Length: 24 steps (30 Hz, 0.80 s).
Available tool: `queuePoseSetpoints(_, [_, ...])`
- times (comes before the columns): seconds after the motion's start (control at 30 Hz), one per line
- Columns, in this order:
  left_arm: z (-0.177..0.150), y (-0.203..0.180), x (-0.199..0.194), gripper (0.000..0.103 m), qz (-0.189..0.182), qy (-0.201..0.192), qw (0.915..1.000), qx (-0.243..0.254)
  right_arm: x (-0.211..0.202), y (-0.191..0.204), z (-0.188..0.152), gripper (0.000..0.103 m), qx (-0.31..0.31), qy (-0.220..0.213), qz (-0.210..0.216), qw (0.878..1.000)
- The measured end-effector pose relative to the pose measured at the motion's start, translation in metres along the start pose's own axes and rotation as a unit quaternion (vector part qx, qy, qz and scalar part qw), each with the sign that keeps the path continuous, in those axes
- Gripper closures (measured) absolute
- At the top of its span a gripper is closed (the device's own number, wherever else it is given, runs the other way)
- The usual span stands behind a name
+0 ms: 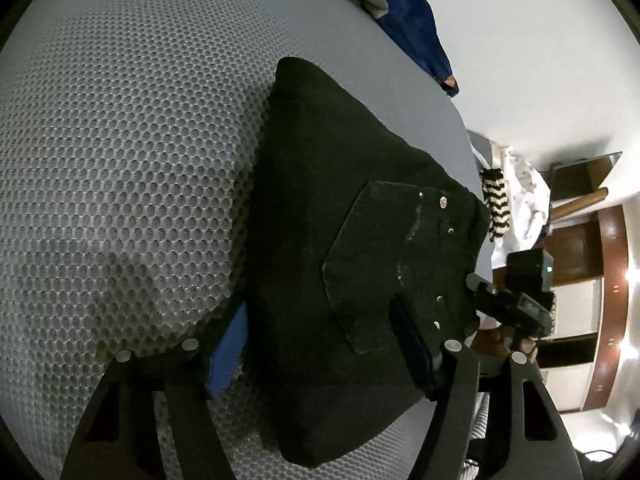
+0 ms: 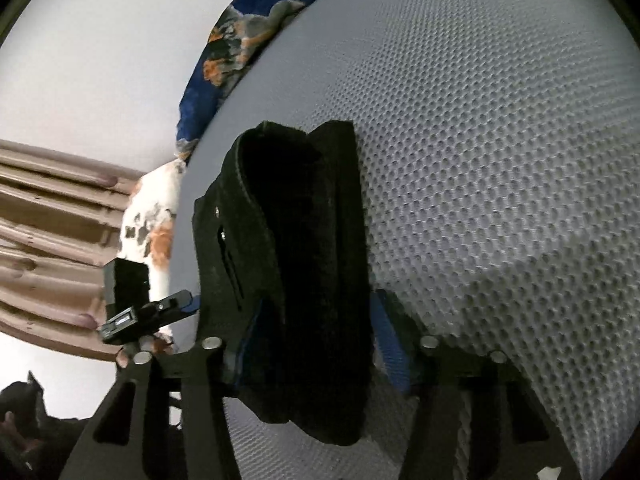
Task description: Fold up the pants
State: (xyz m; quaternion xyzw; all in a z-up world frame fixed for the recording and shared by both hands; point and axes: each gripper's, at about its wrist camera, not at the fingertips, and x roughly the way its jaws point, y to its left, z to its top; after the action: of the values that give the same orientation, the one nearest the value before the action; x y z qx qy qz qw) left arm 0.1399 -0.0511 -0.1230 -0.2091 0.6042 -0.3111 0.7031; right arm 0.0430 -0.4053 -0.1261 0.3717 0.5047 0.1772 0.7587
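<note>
Nearest me, the left gripper (image 1: 320, 354) has its blue pads set either side of the pants (image 1: 340, 216). The left pad stands clear of the cloth with mattress showing between, so I read these jaws as open around the fold, not pinching it. The right gripper (image 2: 316, 344) straddles the same bundle from the other end (image 2: 296, 264). Its left pad lies against the cloth, but the right pad looks apart from it; the black fabric swallows the edges, so I cannot tell whether it truly grips.

The pants lie folded into a thick, dark stack on the grey mesh mattress (image 1: 120, 160), close to its edge, back pocket and rivets facing up. The cloth looks like heavy denim: soft enough to bend, stiff enough to hold a crease, bulky where the layers pile up. I would take it at the waistband corners, pinching through all the layers so none slide free.

Farther off, a blue patterned cloth (image 1: 416, 28) hangs at the mattress edge.
</note>
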Motion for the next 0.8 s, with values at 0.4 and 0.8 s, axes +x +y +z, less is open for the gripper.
queuePoseSetpoints(0.4, [0.018, -0.009, 0.01, 0.034, -0.02, -0.006, 0.9997, 0.014, 0.019, 0.004, 0.013, 0.056, -0.009, 0.001, 0.048, 0.999])
queuePoseSetpoints(0.8, [0.008, -0.011, 0.0, 0.081, 0.037, -0.034, 0.998, 0.038, 0.016, 0.063, 0.01, 0.078, -0.054, -0.043, -0.01, 0.998])
